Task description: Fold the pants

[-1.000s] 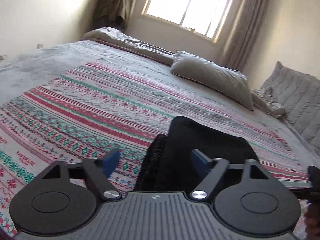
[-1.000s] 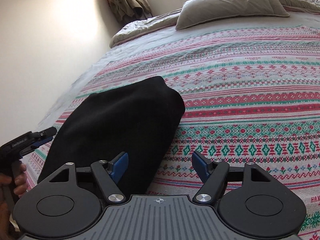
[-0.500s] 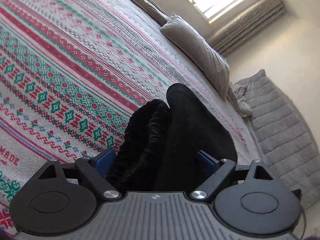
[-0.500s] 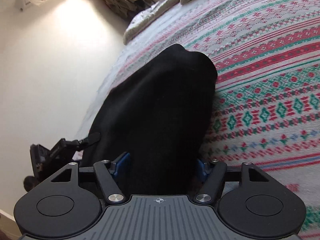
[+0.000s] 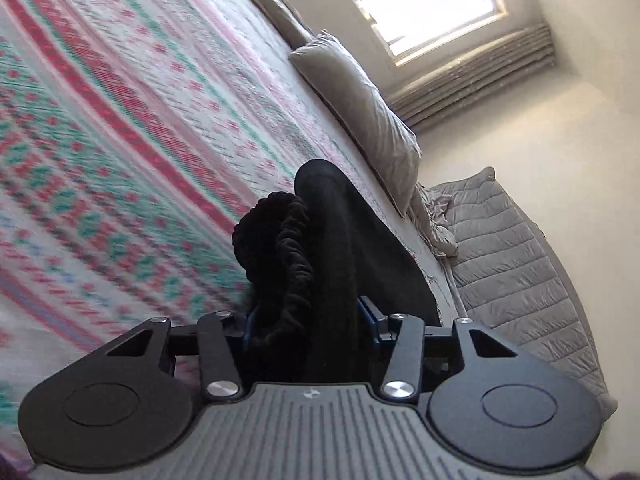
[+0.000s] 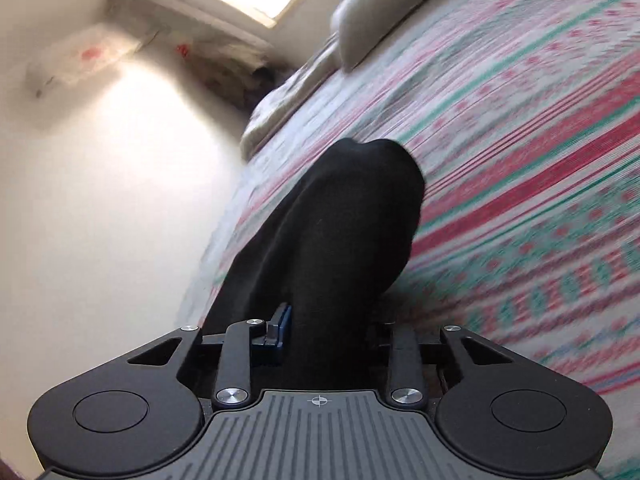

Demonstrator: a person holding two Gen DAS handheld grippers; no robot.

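The black pants [image 5: 332, 240] lie folded on the patterned bedspread [image 5: 120, 120]. In the left wrist view my left gripper [image 5: 306, 320] is shut on the near end by the ruffled elastic waistband [image 5: 288, 248], and the cloth hides its blue fingertips. In the right wrist view my right gripper [image 6: 328, 326] is shut on the other near corner of the black pants [image 6: 344, 216], with one blue pad [image 6: 282, 326] showing at the left of the cloth. Both views are tilted and blurred.
A grey pillow [image 5: 360, 100] lies at the head of the bed under a bright window [image 5: 412, 0]. A grey quilted blanket [image 5: 520, 272] hangs beside the bed at the right. A white wall [image 6: 100, 200] runs along the bed's left side.
Both grippers have closed from open onto the near end of the pants. Both cameras have tilted and moved in closer over the cloth.
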